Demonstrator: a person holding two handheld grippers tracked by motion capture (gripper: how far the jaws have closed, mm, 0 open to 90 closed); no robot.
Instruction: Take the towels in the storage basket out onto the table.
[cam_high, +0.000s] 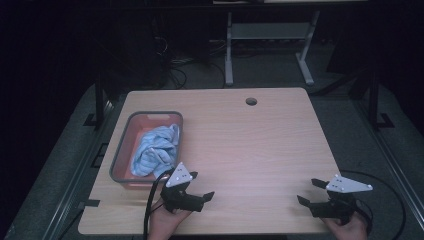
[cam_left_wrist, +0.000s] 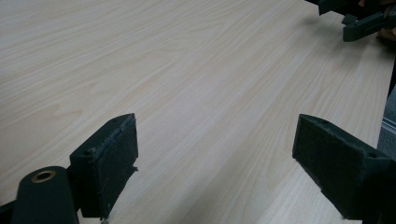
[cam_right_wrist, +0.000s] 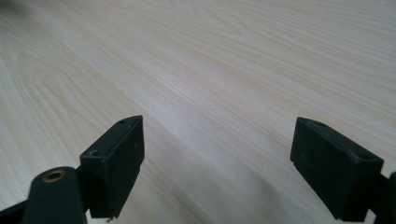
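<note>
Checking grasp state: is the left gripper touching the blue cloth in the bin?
Apart. In the high view the left gripper sits open over bare table, beside the bin; the blue cloth lies inside, untouched.

No readable text, label, brand, number or sign anywhere: table (cam_high: 260, 140), tray (cam_high: 121, 150), cloth (cam_high: 156, 150) all unmarked.

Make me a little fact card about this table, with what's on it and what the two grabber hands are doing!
table: light wood table with a round hole near the far edge
bin: grey-rimmed bin at the left side
cloth: crumpled light blue cloth lying inside the bin
left gripper: jaws open, nothing between them, beside the bin's near corner
right gripper: jaws open, nothing between them, at the near right edge
</note>
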